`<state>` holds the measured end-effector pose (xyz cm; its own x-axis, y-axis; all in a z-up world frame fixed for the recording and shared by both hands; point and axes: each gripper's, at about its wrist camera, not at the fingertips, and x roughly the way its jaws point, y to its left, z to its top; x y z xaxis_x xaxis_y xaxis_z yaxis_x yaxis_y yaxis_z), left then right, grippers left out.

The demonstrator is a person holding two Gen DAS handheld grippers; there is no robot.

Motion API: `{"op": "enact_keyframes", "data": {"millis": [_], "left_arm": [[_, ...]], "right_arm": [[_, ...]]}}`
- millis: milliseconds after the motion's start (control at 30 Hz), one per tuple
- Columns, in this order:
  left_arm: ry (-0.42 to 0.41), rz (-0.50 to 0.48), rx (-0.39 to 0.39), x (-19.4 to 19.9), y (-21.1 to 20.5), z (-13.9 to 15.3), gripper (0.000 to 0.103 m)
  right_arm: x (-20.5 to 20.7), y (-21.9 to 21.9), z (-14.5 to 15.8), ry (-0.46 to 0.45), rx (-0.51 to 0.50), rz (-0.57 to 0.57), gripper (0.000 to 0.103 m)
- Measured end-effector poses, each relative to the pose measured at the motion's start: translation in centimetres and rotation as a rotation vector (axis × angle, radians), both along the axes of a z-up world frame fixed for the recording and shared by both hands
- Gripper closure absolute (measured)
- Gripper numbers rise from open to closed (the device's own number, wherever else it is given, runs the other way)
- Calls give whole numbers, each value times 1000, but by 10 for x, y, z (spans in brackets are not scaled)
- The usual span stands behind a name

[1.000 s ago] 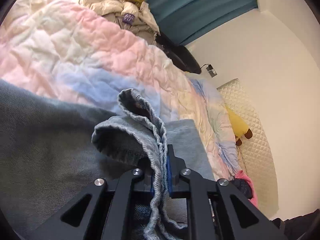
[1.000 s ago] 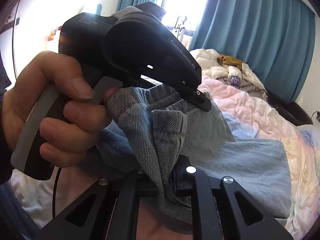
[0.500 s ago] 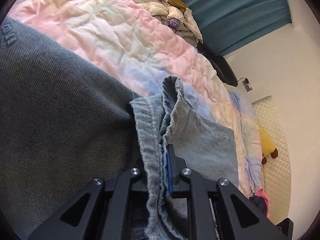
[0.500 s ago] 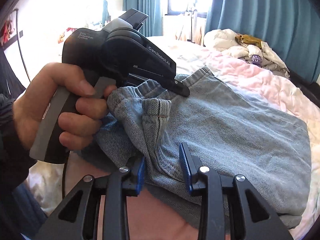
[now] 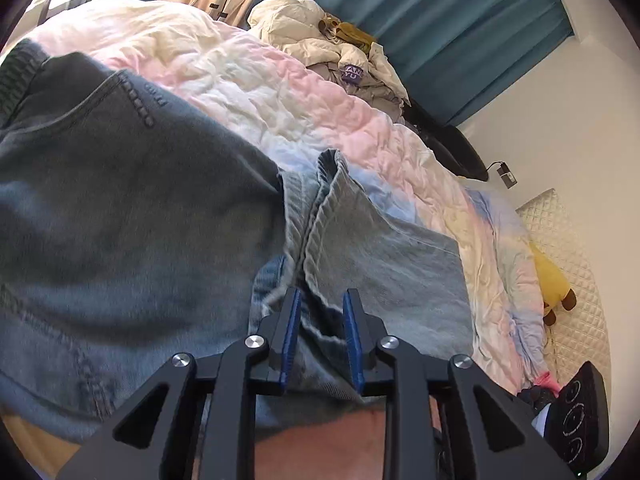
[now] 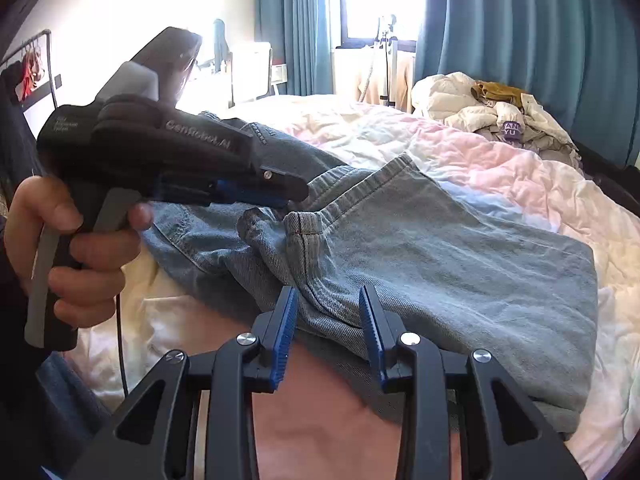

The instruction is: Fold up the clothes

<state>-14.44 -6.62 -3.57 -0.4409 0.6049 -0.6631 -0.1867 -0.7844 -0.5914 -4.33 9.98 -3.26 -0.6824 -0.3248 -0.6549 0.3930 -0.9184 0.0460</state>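
Observation:
Light blue folded jeans lie on the pastel quilt of the bed; they also fill the left wrist view. My right gripper is open, its blue pads on either side of the jeans' near folded edge, not pinching it. My left gripper is open, with a bunched hem of the jeans lying loose between its pads. The left gripper also shows in the right wrist view, held in a hand above the jeans' waistband.
A pile of cream and grey clothes lies at the far side of the bed by teal curtains. A yellow plush toy lies near the quilted headboard. A black device sits at the lower right.
Both grippers have opened and let go of the jeans. The jeans have dropped flatter onto the bed, and the left gripper has pulled back toward the waistband.

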Motion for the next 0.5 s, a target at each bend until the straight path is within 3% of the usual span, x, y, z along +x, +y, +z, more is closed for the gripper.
{"op": "enact_keyframes", "data": {"millis": [100,300,500], "left_arm": [[-15,19,-7,12,2,-1,79],[-15,43,5,13,1,-6,74],[-36,67,39,4,-8,-19,75]], "right_arm": [[4,17,10,-60,-103,-59,70],[10,81,7,-177,-304,-284,70],[18,179,-26,-353,-745,-576,68]]}}
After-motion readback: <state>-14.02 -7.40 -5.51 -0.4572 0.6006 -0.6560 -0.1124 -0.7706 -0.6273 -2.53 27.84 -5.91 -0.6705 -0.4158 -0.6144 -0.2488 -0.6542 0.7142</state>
